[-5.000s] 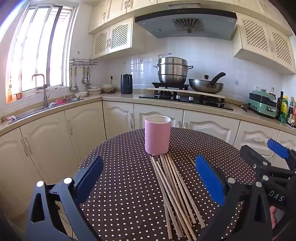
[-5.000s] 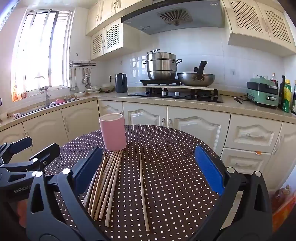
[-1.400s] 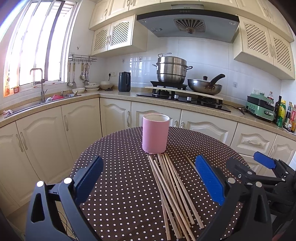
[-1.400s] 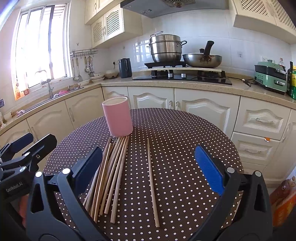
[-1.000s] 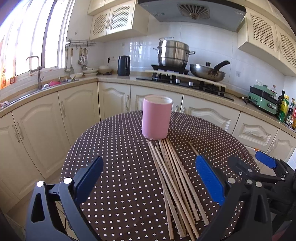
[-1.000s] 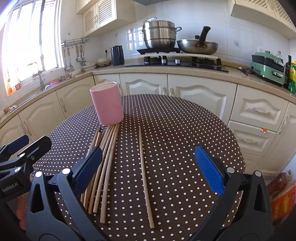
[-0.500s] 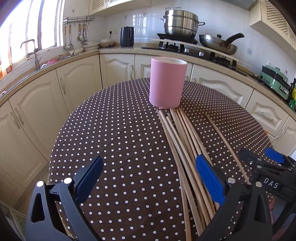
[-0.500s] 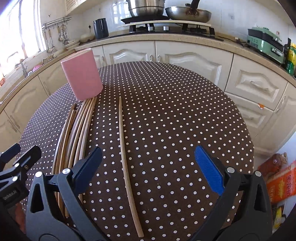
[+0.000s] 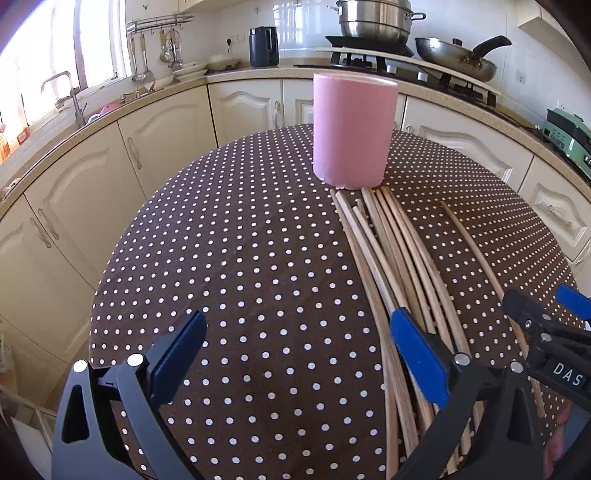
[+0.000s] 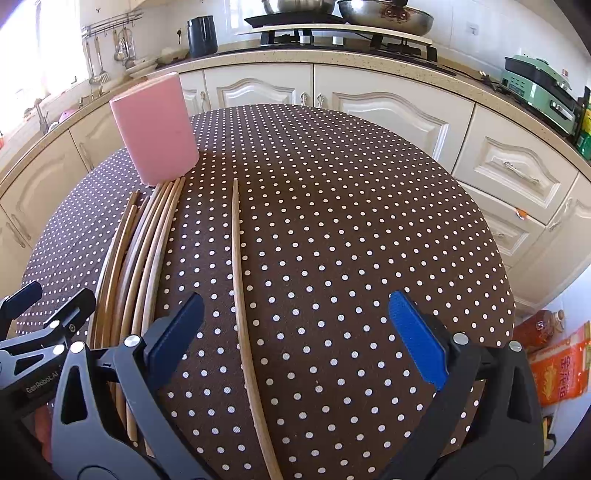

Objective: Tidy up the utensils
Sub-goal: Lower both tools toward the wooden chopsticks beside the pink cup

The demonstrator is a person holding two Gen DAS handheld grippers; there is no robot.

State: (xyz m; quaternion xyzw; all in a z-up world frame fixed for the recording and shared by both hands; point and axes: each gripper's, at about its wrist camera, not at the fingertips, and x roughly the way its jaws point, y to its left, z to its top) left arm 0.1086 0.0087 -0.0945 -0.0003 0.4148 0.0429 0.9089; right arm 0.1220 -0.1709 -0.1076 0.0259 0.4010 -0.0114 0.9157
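A pink cylindrical holder (image 9: 354, 129) stands upright on the round dotted table (image 9: 240, 266); it also shows in the right wrist view (image 10: 153, 127). A bundle of wooden chopsticks (image 9: 391, 251) lies in front of it, also in the right wrist view (image 10: 142, 243). One single chopstick (image 10: 240, 280) lies apart to the right, also in the left wrist view (image 9: 476, 251). My left gripper (image 9: 295, 350) is open and empty, low over the table, its right finger above the bundle. My right gripper (image 10: 295, 328) is open and empty, straddling the single chopstick.
Cream kitchen cabinets and a counter curve behind the table, with a sink (image 9: 70, 99) at left, a kettle (image 9: 263, 46), pots on a stove (image 9: 373, 22) and a green appliance (image 10: 539, 88). An orange bag (image 10: 557, 369) lies on the floor right of the table.
Both grippers have tilted down and moved lower and forward over the table. The holder and chopsticks now look closer. Nothing on the table has moved.
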